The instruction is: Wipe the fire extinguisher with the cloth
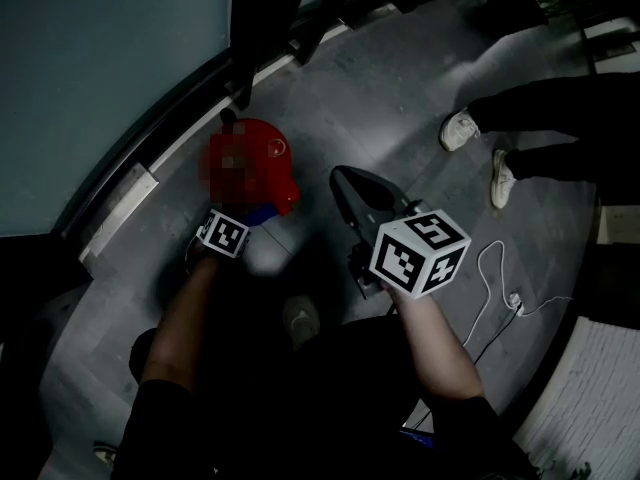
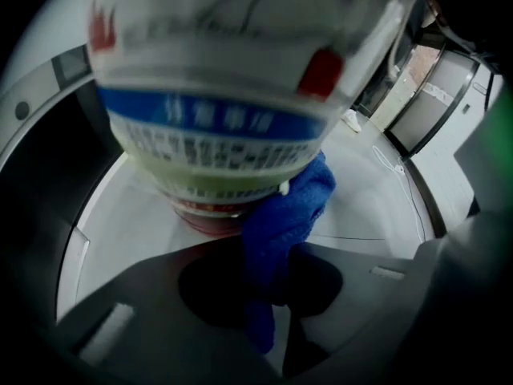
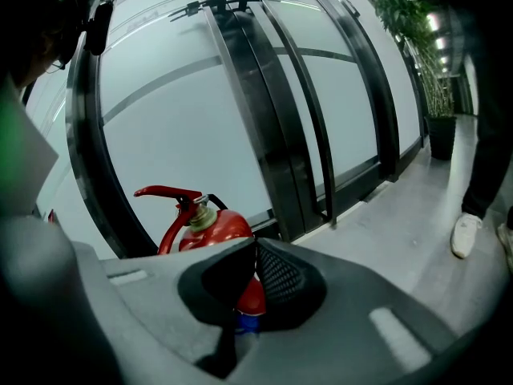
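Left gripper clamped on blue cloth against fire extinguisher; right gripper apart at right, jaws together, empty.

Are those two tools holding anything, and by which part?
The left gripper pinches the blue cloth by its bunched lower end, its top against the fire extinguisher. The right gripper holds nothing; its jaws are together.

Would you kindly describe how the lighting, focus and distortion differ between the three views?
Head view: dim and underexposed, with a mosaic patch over the fire extinguisher. Left gripper view: bright, washed-out floor; the extinguisher's label looms close and blurred, while the blue cloth in the left gripper reads sharper. Right gripper view: fisheye bends the door frames; the extinguisher is fairly crisp.
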